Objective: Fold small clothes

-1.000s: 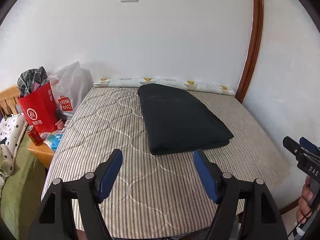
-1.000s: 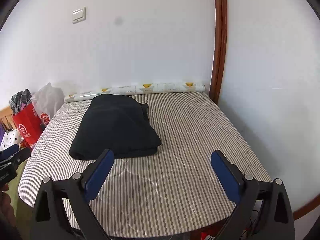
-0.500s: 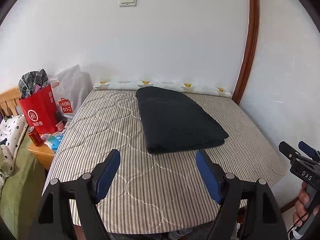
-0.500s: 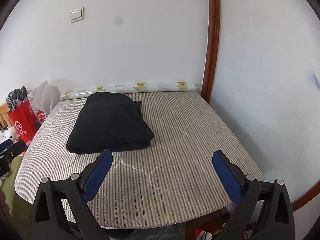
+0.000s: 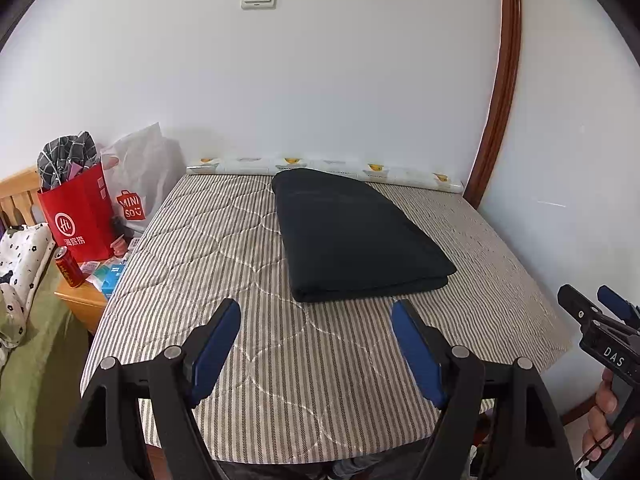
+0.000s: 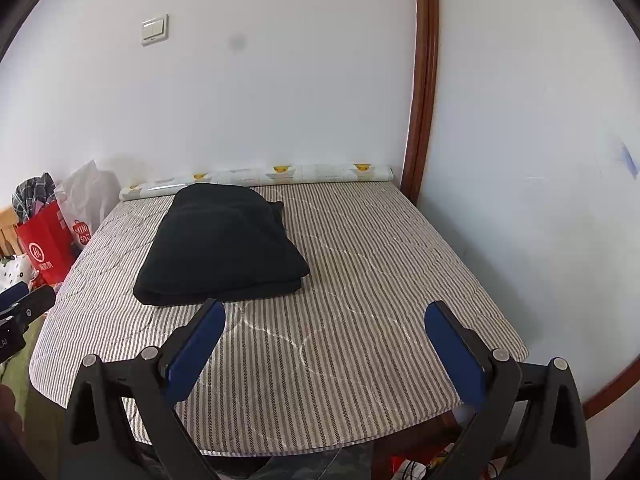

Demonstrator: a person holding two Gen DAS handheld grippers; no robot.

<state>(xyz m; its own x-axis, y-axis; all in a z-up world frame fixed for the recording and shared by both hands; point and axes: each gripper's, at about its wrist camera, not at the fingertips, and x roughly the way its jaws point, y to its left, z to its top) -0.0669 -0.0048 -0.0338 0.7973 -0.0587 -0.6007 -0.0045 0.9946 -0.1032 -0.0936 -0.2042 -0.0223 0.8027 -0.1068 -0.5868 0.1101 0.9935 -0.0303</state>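
We hold two black grippers with blue pads over the near edge of a grey-striped quilted mattress (image 5: 224, 240). The left gripper (image 5: 316, 316) gapes wide, empty. The right gripper (image 6: 325, 316) gapes wider, also empty. A folded black garment (image 5: 352, 236) lies mid-mattress, its far end near the wall, apart from both grippers.

From my seat both feeds are bright and evenly lit, soft daylight with no hard glare. The white wall (image 5: 320, 80) looks slightly washed out. A faint shadow sits under the near edge of the folded black garment (image 5: 352, 236). Fisheye bending curves the wooden door frame (image 6: 424, 80) and blackens every corner. Focus is crisp throughout, with no motion blur
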